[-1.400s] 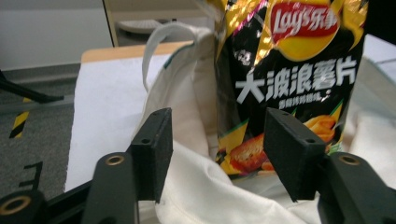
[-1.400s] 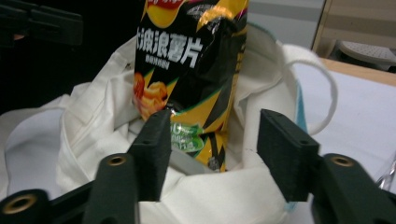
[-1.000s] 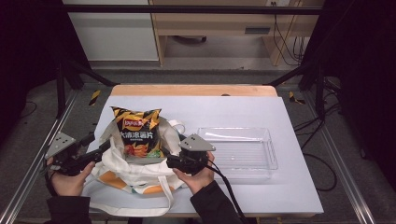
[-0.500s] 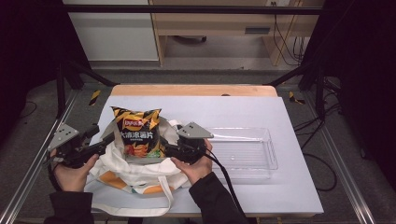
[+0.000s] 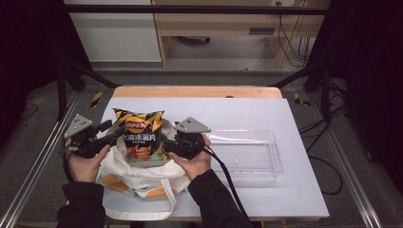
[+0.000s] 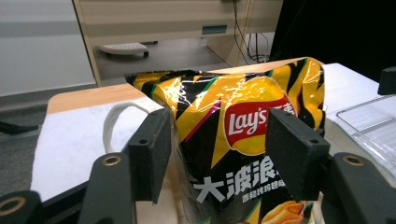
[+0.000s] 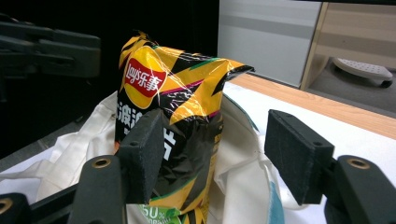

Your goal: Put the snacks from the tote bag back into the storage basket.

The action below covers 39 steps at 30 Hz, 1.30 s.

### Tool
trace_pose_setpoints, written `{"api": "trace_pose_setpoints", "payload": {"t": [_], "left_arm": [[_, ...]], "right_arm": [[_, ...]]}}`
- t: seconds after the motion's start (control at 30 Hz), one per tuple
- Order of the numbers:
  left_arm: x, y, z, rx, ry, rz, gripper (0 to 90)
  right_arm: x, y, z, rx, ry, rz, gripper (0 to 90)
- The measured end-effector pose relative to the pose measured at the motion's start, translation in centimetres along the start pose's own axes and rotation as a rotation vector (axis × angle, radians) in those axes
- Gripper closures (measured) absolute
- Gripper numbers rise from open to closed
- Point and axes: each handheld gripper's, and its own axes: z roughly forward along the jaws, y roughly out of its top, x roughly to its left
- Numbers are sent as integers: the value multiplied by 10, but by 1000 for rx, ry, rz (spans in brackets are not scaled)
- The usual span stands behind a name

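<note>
A yellow-and-black Lay's chip bag (image 5: 140,135) stands upright in the mouth of a white tote bag (image 5: 138,178) at the table's front left. My left gripper (image 5: 111,135) is at the bag's left edge. In the left gripper view the chip bag (image 6: 233,140) fills the gap of that gripper (image 6: 217,140); its jaws have just been closing, and the pads show no press on the foil. My right gripper (image 5: 167,141) is at the bag's right side. Its jaws (image 7: 215,149) have just been closing around the chip bag (image 7: 173,102) and tote rim (image 7: 243,158); the right pad stands apart.
A clear plastic tray (image 5: 247,154) lies right of the tote, close to my right hand, and its corner appears as the tray (image 6: 369,121) in the left gripper view. A tote handle (image 6: 116,116) loops beside the left jaw. The wooden table edge (image 5: 195,91) runs along the far side.
Both hands have moved away from the table's front edge and closer to the chip bag. Both pairs of jaws stand a little narrower than before.
</note>
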Motion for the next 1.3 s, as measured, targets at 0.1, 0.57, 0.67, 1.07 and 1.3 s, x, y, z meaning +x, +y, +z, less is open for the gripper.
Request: {"api": "trace_pose_setpoints", "payload": {"t": [0.1, 0.57, 0.67, 1.07, 1.3], "left_arm": [[3, -3, 5, 5, -10, -12, 410], [13, -16, 25, 61, -44, -23, 540], [13, -17, 25, 64, -48, -31, 605], [11, -19, 22, 82, -47, -10, 866], [9, -22, 13, 77, -56, -2, 898]], "right_arm": [[0, 0, 7, 4, 2, 5, 380], [7, -3, 45, 49, 22, -9, 420], [9, -6, 50, 63, 25, -13, 469], [15, -8, 51, 80, 40, -20, 734], [16, -7, 46, 104, 75, 2, 841]]}}
